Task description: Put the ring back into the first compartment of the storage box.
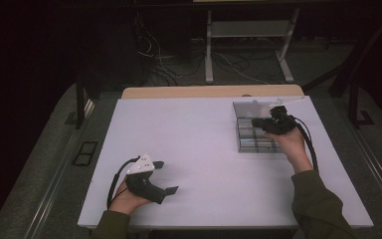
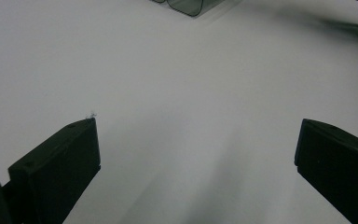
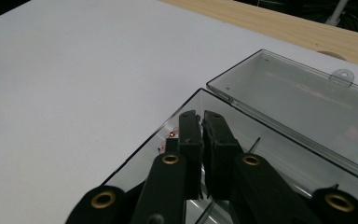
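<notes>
A clear plastic compartment box (image 1: 247,144) sits at the table's far right, its lid (image 1: 248,107) swung open toward the back. My right gripper (image 1: 255,122) hovers over the box's back part with its jaws pressed together and nothing visibly between them. In the right gripper view the shut gripper (image 3: 200,116) points into the box (image 3: 168,123), near the hinged lid (image 3: 298,93). A small reddish bit (image 3: 171,138) lies beside one jaw; I cannot tell what it is. My left gripper (image 1: 165,177) rests at the front left, wide open. In its own view the left gripper (image 2: 196,135) frames bare table.
The white table top (image 1: 194,144) spreads between the two hands. A wooden strip (image 1: 209,91) runs along the far edge. Cables and metal table legs (image 1: 209,50) stand on the floor behind. A corner of the box (image 2: 186,5) peeks in at the top of the left gripper view.
</notes>
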`<state>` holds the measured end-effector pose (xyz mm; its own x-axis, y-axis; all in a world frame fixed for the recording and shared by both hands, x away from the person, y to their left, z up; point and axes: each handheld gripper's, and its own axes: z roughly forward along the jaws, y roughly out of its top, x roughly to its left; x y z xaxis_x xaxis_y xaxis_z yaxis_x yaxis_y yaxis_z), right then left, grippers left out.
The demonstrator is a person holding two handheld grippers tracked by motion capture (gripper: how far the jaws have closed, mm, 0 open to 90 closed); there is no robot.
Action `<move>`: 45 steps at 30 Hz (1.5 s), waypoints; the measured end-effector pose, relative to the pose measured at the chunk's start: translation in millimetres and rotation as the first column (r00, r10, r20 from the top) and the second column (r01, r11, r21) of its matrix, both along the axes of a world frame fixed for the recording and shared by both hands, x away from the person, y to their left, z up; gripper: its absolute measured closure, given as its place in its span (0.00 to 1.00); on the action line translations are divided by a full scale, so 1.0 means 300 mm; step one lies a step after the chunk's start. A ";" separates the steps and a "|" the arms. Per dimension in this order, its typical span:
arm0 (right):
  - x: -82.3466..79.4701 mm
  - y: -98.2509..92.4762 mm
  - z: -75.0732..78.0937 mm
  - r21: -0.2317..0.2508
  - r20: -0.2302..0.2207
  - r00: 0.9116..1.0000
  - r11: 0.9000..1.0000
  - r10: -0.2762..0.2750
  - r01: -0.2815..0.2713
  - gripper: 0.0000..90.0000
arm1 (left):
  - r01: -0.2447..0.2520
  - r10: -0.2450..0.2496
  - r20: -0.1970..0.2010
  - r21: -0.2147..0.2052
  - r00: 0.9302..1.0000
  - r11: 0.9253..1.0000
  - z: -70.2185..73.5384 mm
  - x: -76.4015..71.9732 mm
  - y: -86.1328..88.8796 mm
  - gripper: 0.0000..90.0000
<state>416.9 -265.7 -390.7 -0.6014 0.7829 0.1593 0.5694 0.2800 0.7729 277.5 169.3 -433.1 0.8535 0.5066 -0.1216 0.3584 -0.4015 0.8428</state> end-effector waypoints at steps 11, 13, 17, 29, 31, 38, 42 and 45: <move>0.056 0.025 -0.013 -0.021 -0.017 1.000 1.000 -0.010 0.010 0.95 | 0.001 -0.001 0.002 -0.001 1.000 1.000 0.002 -0.001 0.001 0.00; 0.064 0.027 -0.019 -0.024 -0.026 1.000 1.000 -0.017 0.016 0.95 | 0.002 -0.002 0.002 -0.001 1.000 1.000 0.002 -0.001 0.001 0.00; 0.083 0.031 -0.042 -0.034 -0.044 0.999 0.999 -0.023 0.022 0.95 | 0.003 -0.003 0.002 -0.001 1.000 1.000 0.002 -0.001 0.001 0.00; 0.114 0.069 -0.085 -0.078 -0.092 0.996 0.997 -0.022 0.015 0.95 | 0.004 -0.004 0.001 -0.004 1.000 1.000 0.001 -0.001 0.001 0.00; 0.118 0.074 -0.090 -0.091 -0.096 0.995 0.996 -0.022 0.014 0.95 | 0.004 -0.004 0.000 -0.005 1.000 1.000 0.001 -0.001 0.001 0.00; 0.125 0.083 -0.108 -0.115 -0.129 0.991 0.993 -0.015 0.000 0.95 | 0.004 -0.004 0.000 -0.005 1.000 1.000 0.001 -0.001 0.001 0.00; 0.126 0.084 -0.112 -0.115 -0.144 0.990 0.993 -0.014 -0.003 0.94 | 0.003 -0.003 -0.001 -0.006 1.000 1.000 0.001 0.000 0.001 0.00; 0.127 0.082 -0.112 -0.110 -0.145 0.989 0.994 -0.014 -0.002 0.94 | 0.004 -0.004 -0.001 -0.006 1.000 1.000 0.001 0.000 0.000 0.00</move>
